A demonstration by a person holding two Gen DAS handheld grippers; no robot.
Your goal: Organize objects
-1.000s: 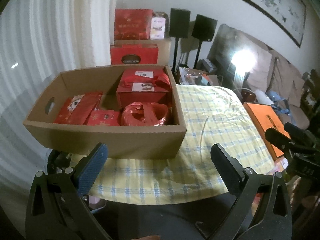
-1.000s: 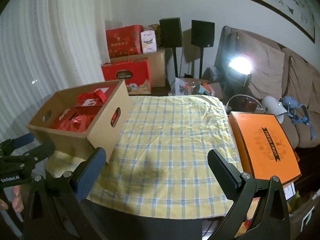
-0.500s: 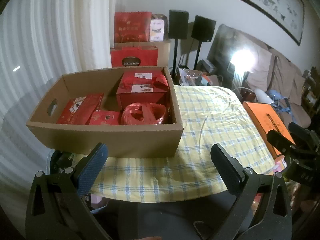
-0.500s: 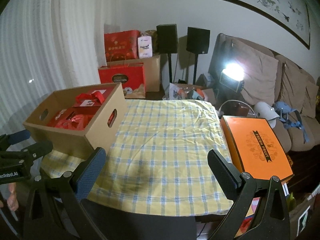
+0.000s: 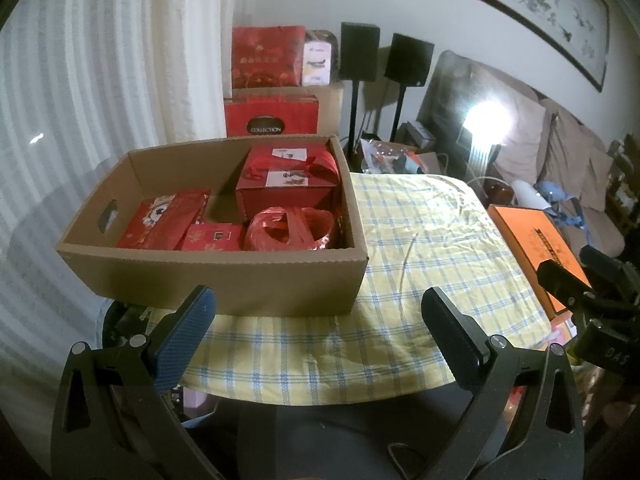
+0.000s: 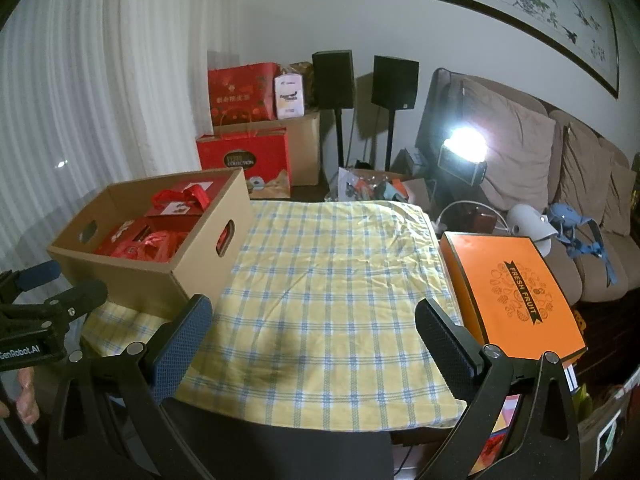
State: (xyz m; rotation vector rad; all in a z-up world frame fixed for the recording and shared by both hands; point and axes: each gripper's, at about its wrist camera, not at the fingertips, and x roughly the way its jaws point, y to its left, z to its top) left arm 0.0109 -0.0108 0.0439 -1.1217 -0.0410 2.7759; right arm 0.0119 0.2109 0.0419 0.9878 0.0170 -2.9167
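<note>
A brown cardboard box (image 5: 224, 276) (image 6: 132, 276) stands on the left end of a table under a yellow checked cloth (image 6: 332, 280). Inside lie several red items: a red gift box with a ribbon (image 5: 288, 184), a flat red packet (image 5: 164, 220), a small red box (image 5: 212, 238) and a crumpled red bag (image 5: 292, 228). My left gripper (image 5: 316, 336) is open, held back from the table's near edge in front of the box, nothing between its fingers. My right gripper (image 6: 312, 336) is open and empty above the near edge of the cloth.
An orange "Fresh Fruit" box (image 6: 516, 288) lies at the table's right edge. Behind the table stand red gift bags (image 6: 244, 160), a cardboard carton (image 6: 306, 152), two black speakers (image 6: 332, 80) and a bright lamp (image 6: 464, 148). A sofa (image 6: 560, 168) runs along the right.
Both grippers have drawn back and risen slightly from the table, so the box and cloth look farther away. Both stay open and empty.
</note>
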